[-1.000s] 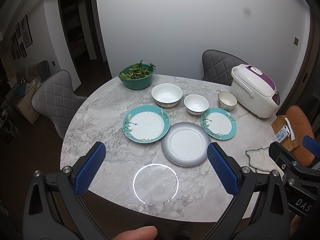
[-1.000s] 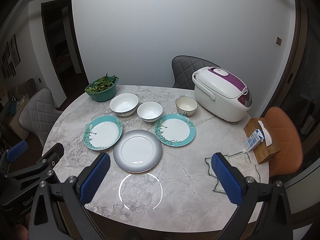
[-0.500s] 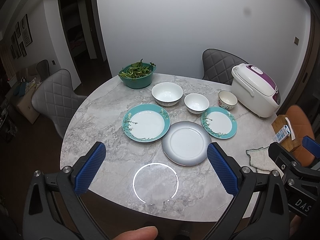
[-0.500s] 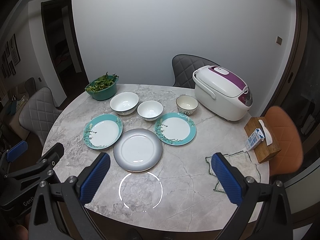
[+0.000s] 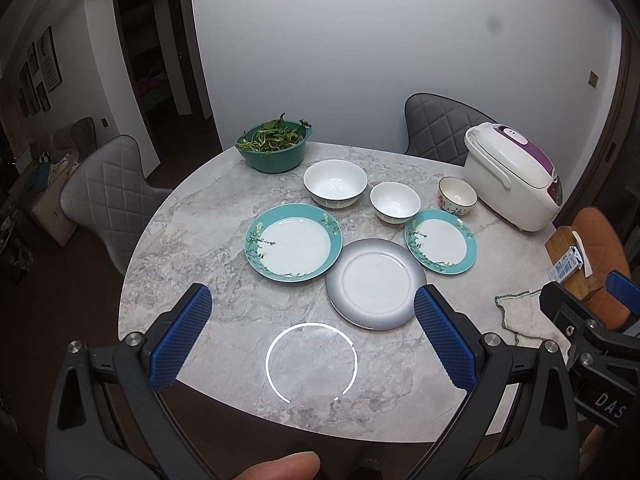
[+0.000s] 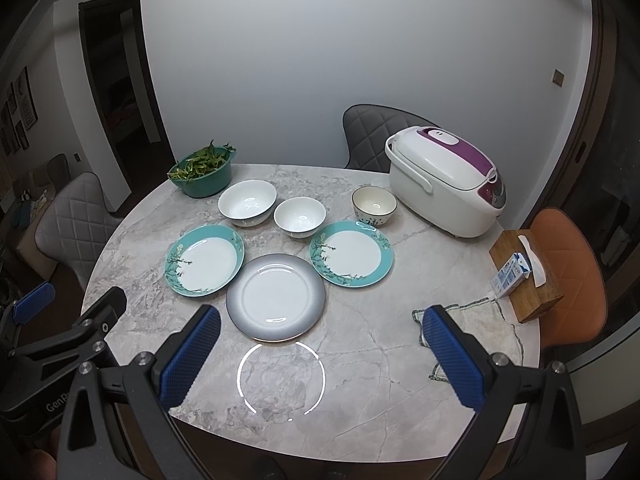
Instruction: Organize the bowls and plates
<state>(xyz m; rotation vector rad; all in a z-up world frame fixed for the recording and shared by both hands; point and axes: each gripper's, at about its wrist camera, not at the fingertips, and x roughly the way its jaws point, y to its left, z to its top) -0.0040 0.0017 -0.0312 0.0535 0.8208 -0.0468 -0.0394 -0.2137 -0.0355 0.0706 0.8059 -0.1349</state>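
Left gripper [image 5: 312,334]: blue pads wide apart, nothing between them, nothing touched. It hangs over the near edge of the marble table [image 5: 200,224]. Right gripper [image 6: 320,350]: same, pads spread wide, empty, over the near edge and just right of the left one; each tool shows at the edge of the other's view.

Ahead of the left gripper:
- grey plate [image 5: 376,282] nearest, just past its right pad.
- large teal-rimmed plate [image 5: 294,242] beyond and left of that, rims touching or nearly so, can't tell which.
- small teal-rimmed plate [image 5: 440,246] beyond and right of the grey plate.
- Farther row: large white bowl [image 5: 335,184], small white bowl [image 5: 395,208], patterned bowl [image 5: 457,196], left to right, each apart from its neighbour.
- green basin of leafy greens [image 5: 274,148] farthest left; rice cooker [image 5: 512,176] farthest right.

From the right gripper the grey plate [image 6: 276,296] sits just ahead of its left pad. A white cloth [image 6: 476,328] lies under and beyond its right pad, wooden tissue box [image 6: 524,276] and a small carton [image 6: 512,274] farther right.

Versus 1.0 s ago: both pad gaps unchanged. The dishes sit slightly higher in both views, so both tools have shifted a little; dish layout itself is unchanged. A fingertip [image 5: 280,468] stays at the bottom edge of the left view.
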